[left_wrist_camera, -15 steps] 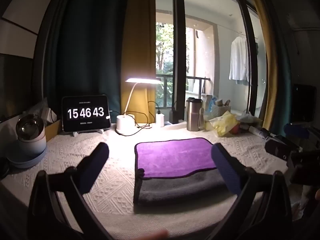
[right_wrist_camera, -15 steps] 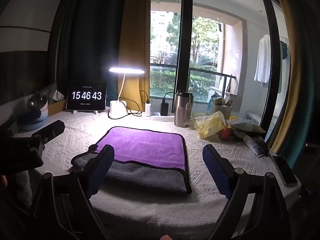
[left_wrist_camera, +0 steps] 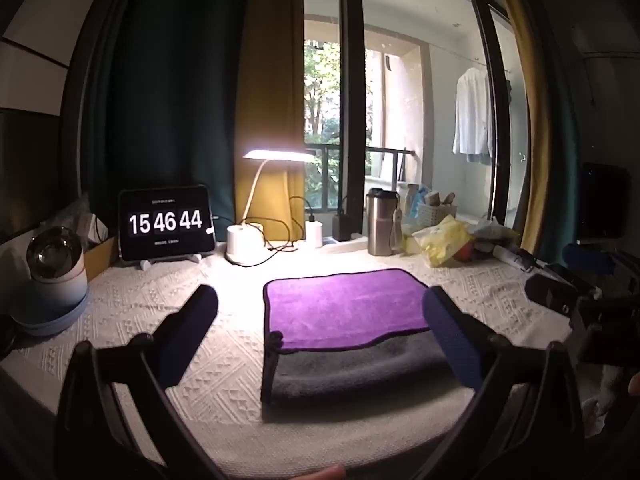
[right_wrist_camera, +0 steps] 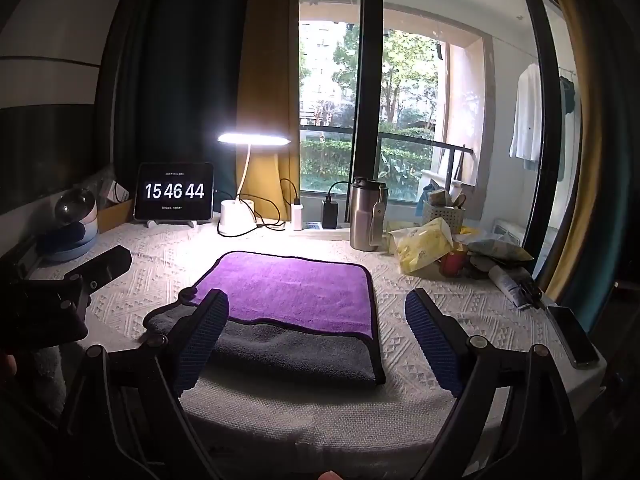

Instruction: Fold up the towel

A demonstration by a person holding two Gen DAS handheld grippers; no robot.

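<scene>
A towel, purple on top with a grey side showing along its near edge, lies folded flat on the white textured tablecloth. It also shows in the right wrist view. My left gripper is open and empty, held above the table in front of the towel. My right gripper is open and empty, also in front of the towel. The right gripper's body shows at the right edge of the left wrist view. The left gripper's body shows at the left of the right wrist view.
At the back stand a tablet clock, a lit desk lamp, a steel flask, chargers and a yellow bag. A round grey device sits at left. A phone lies at right.
Both grippers stay open and almost still. The clock went from 15 46 43 to 15 46 44.
</scene>
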